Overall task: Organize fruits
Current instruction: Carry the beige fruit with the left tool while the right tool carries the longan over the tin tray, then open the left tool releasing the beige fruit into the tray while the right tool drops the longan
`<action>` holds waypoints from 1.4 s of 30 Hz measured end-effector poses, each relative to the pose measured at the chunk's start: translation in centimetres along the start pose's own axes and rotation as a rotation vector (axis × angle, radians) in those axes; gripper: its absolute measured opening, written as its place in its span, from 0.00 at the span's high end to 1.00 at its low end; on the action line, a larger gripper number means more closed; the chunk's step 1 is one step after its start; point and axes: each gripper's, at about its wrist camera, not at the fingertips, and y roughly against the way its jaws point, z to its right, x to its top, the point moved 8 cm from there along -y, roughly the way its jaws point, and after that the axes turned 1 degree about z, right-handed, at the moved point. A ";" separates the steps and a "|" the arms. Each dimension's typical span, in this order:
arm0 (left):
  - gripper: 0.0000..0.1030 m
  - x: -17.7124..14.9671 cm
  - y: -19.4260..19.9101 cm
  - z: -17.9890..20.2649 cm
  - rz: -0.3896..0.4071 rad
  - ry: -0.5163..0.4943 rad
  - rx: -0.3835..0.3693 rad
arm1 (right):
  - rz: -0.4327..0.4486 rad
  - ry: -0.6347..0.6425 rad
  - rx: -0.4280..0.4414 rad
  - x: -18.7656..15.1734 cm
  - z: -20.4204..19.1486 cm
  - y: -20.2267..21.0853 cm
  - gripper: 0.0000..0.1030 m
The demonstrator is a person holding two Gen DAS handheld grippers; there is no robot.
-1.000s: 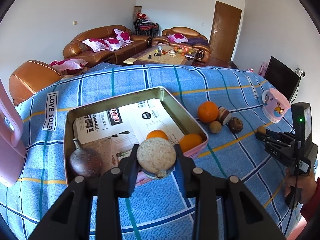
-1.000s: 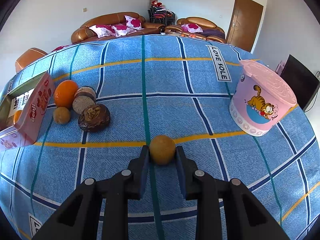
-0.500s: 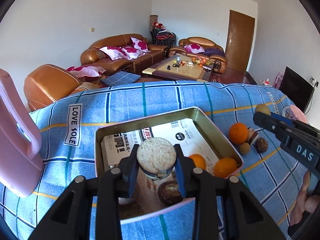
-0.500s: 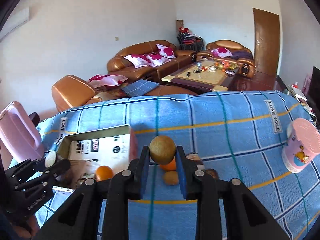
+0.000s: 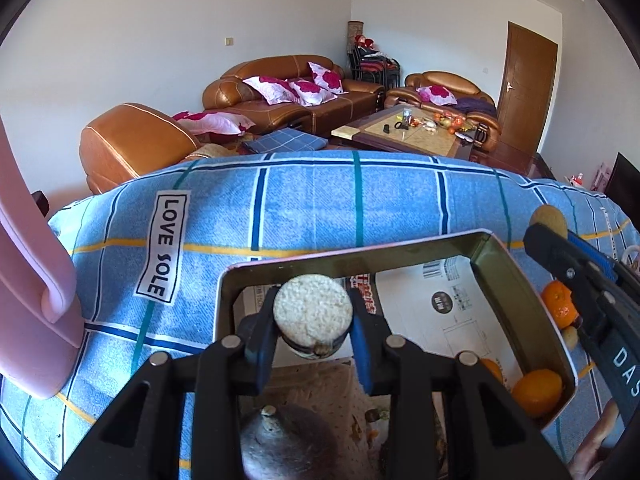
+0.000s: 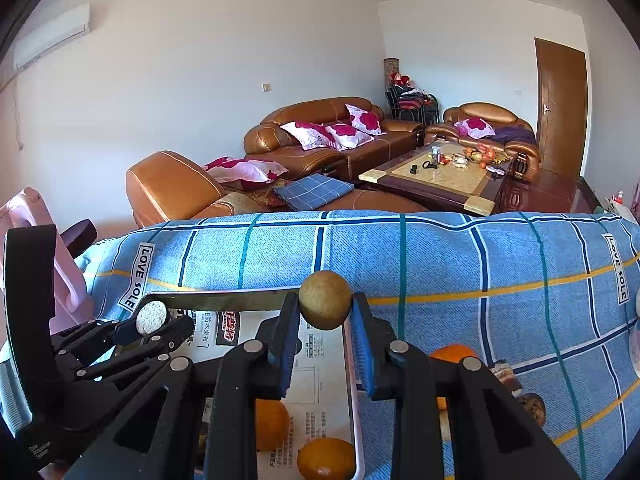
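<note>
Both views are bright with daylight, and the white walls (image 6: 200,92) look evenly lit and a little washed out. Strong fisheye distortion bows the blue checked cloth (image 5: 320,208) into a dome and bends the door (image 6: 562,104) frame, and black vignette fills the corners. Sunlight glares on the brown leather sofa (image 6: 320,128) and the glossy coffee table (image 5: 416,132). The black fingers (image 5: 260,336) sit in shadow, nearly without detail. Focus is sharp; far items on the coffee table are too small to make out.
</note>
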 end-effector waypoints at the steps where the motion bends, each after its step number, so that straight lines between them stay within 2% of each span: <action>1: 0.66 0.0 -0.1 -0.1 -0.007 -0.004 0.014 | 0.016 -0.003 0.006 0.0 -0.1 -0.1 0.73; 9: 0.67 -1.3 -0.9 -0.3 -0.066 -0.017 0.090 | 0.065 -0.006 0.061 -0.7 -1.1 -0.4 0.73; 20: 0.67 -2.4 -0.8 0.6 -0.093 -0.041 0.117 | 0.001 0.062 0.073 -1.8 -2.3 -0.9 0.73; 27: 0.63 -3.0 -0.6 1.1 -0.085 -0.093 0.142 | -0.041 0.049 0.085 -2.6 -2.0 -1.0 0.72; 30: 0.59 -3.0 -0.6 1.4 -0.079 -0.118 0.135 | -0.040 0.050 0.089 -2.7 -2.0 -0.8 0.66; 32: 0.55 -3.0 -0.6 1.5 -0.073 -0.135 0.131 | -0.037 0.050 0.106 -2.8 -2.3 -0.7 0.45; 33: 0.52 -3.0 -0.5 1.6 -0.068 -0.140 0.126 | -0.028 0.042 0.115 -2.8 -2.4 -0.5 0.42; 36: 0.39 -2.7 0.0 1.4 -0.050 -0.138 0.129 | 0.046 0.000 0.100 -2.1 -1.8 0.8 0.41; 38: 0.36 -2.4 0.4 1.1 -0.056 -0.114 0.106 | 0.106 -0.022 0.042 -1.5 -0.9 1.7 0.41; 42: 0.28 -0.9 2.2 0.3 0.010 -0.106 0.168 | 0.241 -0.048 -0.016 0.1 0.2 4.4 0.40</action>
